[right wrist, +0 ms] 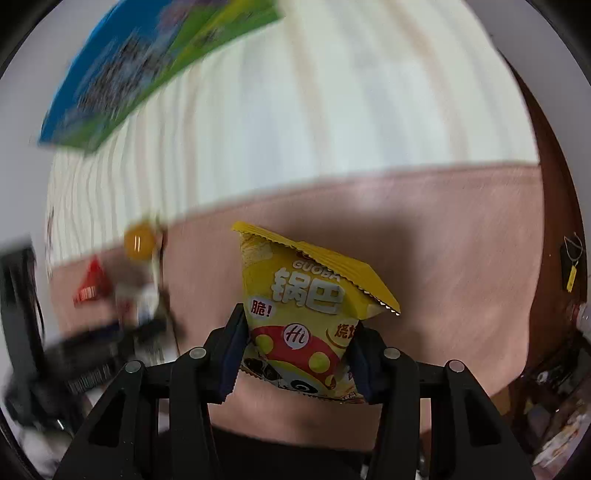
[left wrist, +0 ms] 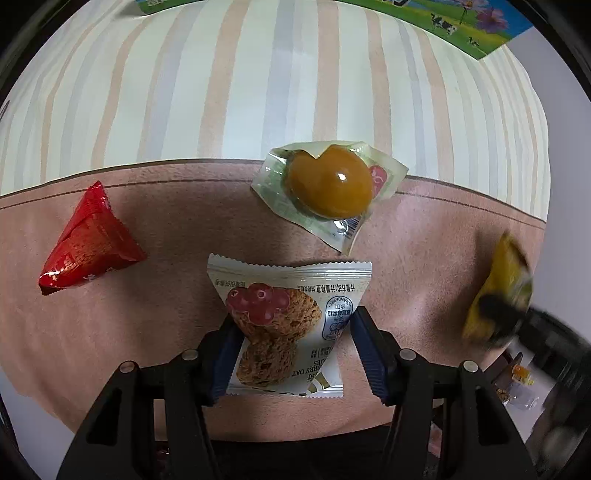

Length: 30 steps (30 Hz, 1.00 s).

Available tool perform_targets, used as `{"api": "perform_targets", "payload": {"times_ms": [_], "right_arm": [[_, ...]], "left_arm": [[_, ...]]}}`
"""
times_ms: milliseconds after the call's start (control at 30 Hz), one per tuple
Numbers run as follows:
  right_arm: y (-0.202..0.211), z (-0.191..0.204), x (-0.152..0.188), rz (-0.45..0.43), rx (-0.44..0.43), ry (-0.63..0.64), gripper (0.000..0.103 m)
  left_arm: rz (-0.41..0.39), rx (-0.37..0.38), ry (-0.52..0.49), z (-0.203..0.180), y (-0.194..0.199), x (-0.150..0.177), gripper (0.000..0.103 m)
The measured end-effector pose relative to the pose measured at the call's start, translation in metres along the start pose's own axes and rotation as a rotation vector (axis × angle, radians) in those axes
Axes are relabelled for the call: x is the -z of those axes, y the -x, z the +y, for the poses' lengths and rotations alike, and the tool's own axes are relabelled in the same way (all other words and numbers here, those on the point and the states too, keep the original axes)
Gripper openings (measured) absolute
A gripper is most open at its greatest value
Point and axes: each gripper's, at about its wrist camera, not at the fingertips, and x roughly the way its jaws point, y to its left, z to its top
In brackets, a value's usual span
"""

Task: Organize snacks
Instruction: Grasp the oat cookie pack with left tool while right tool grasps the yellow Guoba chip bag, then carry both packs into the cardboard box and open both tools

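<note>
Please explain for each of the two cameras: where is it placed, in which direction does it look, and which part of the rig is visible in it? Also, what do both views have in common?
Left wrist: sits behind the left gripper, looking along its fingers at the cranberry oat cookie packet it holds; black finger mounts show.
Right wrist: sits behind the right gripper, looking along its fingers at the yellow guoba packet it holds; black finger mounts show.
Shared: pink cloth, striped cloth, red packet, orange jelly packet, green-blue box.
</note>
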Motion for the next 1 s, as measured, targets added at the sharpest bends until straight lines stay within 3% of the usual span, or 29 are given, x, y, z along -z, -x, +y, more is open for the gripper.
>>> {"api": "perform_targets", "payload": {"times_ms": [67, 233, 400, 500, 633, 767, 1000], "right_arm": [[-0.007, 0.004, 0.012, 0.012, 0.018, 0.01, 0.053], [-0.018, -0.001, 0.016, 0.024, 0.001, -0.036, 0.067], [-0.022, 0.003, 0.016, 0.013, 0.007, -0.046, 0.067], [-0.022, 0.008, 0.019, -0.008, 0.04, -0.045, 0.055], [-0.015, 0.01, 0.023, -0.031, 0.028, -0.032, 0.051], [0.008, 0.015, 0.017, -0.057, -0.043, -0.031, 0.05], [0.093, 0.051, -0.038, -0.199, -0.183, 0.033, 0.05]], "left_arm": [[0.03, -0.005, -0.004, -0.002, -0.007, 0.0, 0.057], [0.046, -0.038, -0.042, -0.01, -0.02, 0.006, 0.057], [0.027, -0.052, -0.042, -0.014, -0.02, 0.008, 0.054], [0.006, -0.054, -0.04, -0.015, -0.014, 0.01, 0.046], [-0.023, -0.034, -0.037, -0.02, 0.007, 0.01, 0.045], [-0.077, -0.007, -0.061, -0.029, 0.042, 0.007, 0.045], [-0.208, 0.1, -0.081, -0.042, 0.135, -0.03, 0.045]]}}
